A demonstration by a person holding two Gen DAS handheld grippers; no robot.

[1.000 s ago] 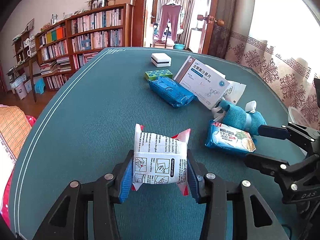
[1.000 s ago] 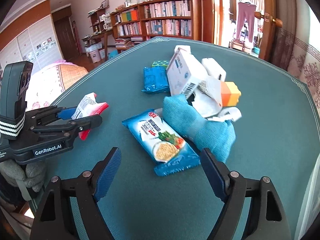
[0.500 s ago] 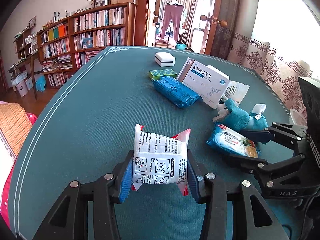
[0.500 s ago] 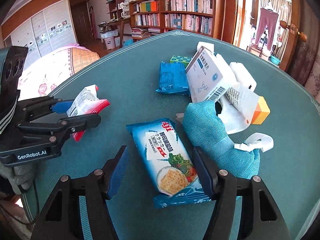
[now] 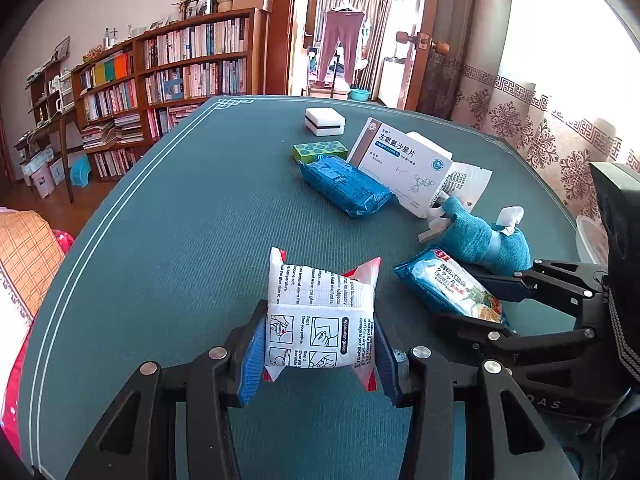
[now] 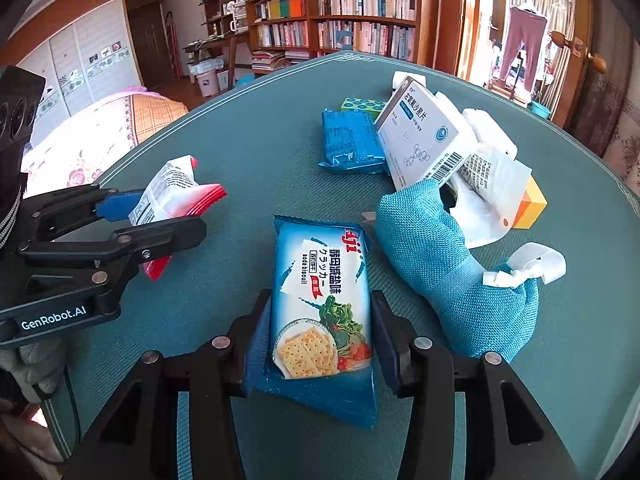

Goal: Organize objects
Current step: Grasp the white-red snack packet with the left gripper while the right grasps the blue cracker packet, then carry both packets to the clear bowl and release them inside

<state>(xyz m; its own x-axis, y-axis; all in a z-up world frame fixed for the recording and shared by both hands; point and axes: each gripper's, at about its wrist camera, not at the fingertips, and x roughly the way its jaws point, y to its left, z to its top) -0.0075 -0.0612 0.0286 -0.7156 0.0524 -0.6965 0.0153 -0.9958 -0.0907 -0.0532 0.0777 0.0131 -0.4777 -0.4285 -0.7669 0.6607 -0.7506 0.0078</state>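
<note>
My left gripper (image 5: pixel 320 320) is shut on a white sachet with red edges and printed instructions (image 5: pixel 320 304), held just above the teal table (image 5: pixel 180 220). The right wrist view shows that sachet (image 6: pixel 172 192) at the left, still in the left gripper (image 6: pixel 160 216). My right gripper (image 6: pixel 320 320) is closing its jaws on a blue soda-cracker packet (image 6: pixel 320 280) that lies on the table. Its blue pads touch both long sides of the packet. In the left wrist view the cracker packet (image 5: pixel 448 284) sits to the right, between the right gripper's fingers (image 5: pixel 500 284).
A teal cloth bundle (image 6: pixel 440 272) lies right of the packet. Behind it are a white medicine box (image 6: pixel 420 136), a paper leaflet (image 6: pixel 492 184), an orange box (image 6: pixel 532 204), a blue packet (image 6: pixel 352 140), a green sponge (image 5: pixel 320 151) and a white box (image 5: pixel 324 121).
The right gripper moved forward over the cracker packet and its jaws closed from wide apart onto the packet's sides. The left gripper and sachet stayed put.
</note>
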